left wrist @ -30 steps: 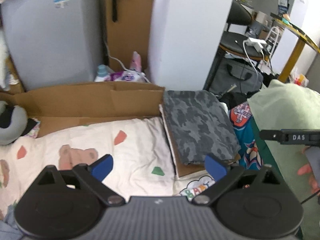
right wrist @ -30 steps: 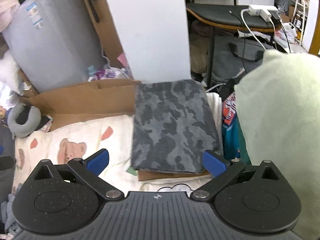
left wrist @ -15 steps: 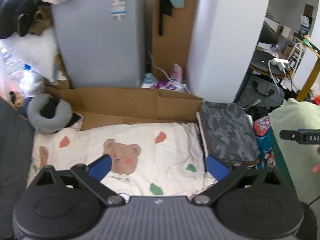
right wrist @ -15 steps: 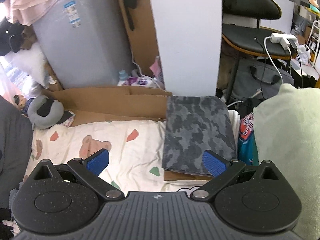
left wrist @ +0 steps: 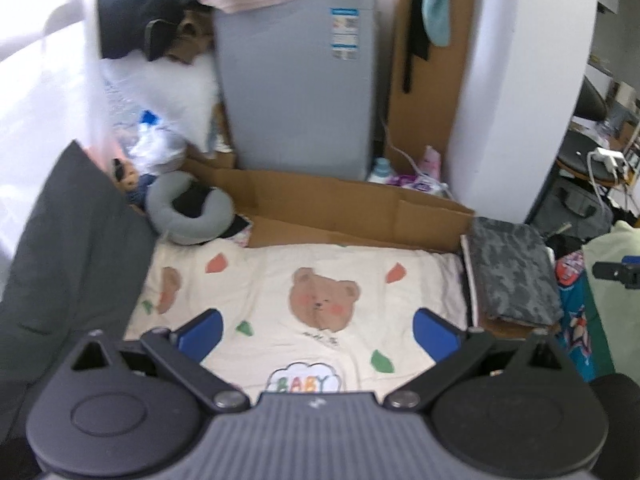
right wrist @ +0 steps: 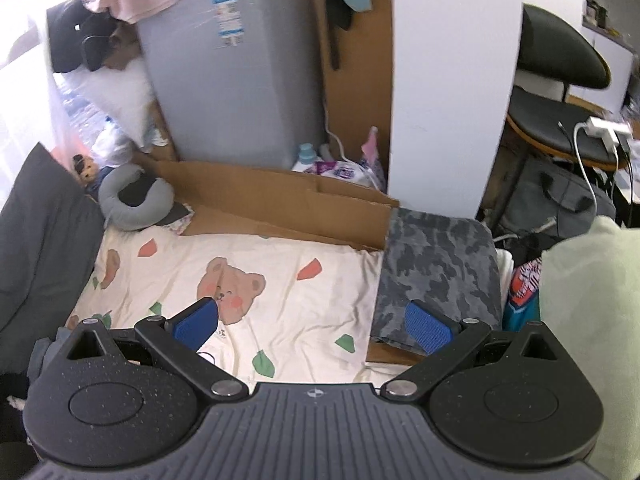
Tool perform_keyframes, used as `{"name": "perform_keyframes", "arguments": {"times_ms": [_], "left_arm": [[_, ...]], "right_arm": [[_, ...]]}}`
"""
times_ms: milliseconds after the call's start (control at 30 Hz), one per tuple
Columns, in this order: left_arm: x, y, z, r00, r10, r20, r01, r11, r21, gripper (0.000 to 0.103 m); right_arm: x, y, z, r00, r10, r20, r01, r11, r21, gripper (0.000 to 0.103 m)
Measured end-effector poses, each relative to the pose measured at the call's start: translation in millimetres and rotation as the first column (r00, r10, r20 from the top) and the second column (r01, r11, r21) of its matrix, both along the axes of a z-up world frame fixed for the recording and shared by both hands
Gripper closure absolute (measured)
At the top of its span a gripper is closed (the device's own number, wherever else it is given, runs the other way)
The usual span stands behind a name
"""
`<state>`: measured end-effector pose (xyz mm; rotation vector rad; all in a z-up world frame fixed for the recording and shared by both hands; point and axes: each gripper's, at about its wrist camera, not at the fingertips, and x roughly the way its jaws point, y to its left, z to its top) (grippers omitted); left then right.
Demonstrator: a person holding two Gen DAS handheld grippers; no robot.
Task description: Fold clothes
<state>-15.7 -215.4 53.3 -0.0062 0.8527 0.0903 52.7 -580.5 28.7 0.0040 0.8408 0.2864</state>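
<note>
Both claws have pulled back, left gripper (left wrist: 318, 330) and right gripper (right wrist: 312, 322) spread apart and empty above the bear blanket (left wrist: 320, 280), folded camo cloth (right wrist: 438, 272) at 3 o'clock.

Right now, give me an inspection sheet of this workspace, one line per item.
Surface: cream bear-print blanket spread flat, cardboard along its far edge.
Job's things: folded camouflage garment at the blanket's right edge; pale green cloth bunched further right.
Clutter: grey neck pillow, dark cushion, bottles by the wall.
Grippers: left gripper and right gripper both open, holding nothing.
Cables: white charger cable hanging off the black chair.
Surroundings: grey appliance, white pillar.
</note>
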Motion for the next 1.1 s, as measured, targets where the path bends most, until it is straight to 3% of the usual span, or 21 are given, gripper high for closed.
{"name": "perform_keyframes", "arguments": {"times_ms": [533,1100], "left_arm": [[-64.9,27.8,-15.2,0.981,0.184,0.053,-0.184,0.983,-0.004,0.001],[-87.1,28.7,-82.7,0.952,0.305,0.029,-0.304,0.952,-0.033,0.001]], "right_arm": [[-25.4,48.1,1.4,0.99,0.142,0.022,-0.142,0.99,-0.014,0.001],[-36.7,65.1,-45.6,0.987,0.155,-0.052,-0.157,0.987,-0.044,0.001]]}}
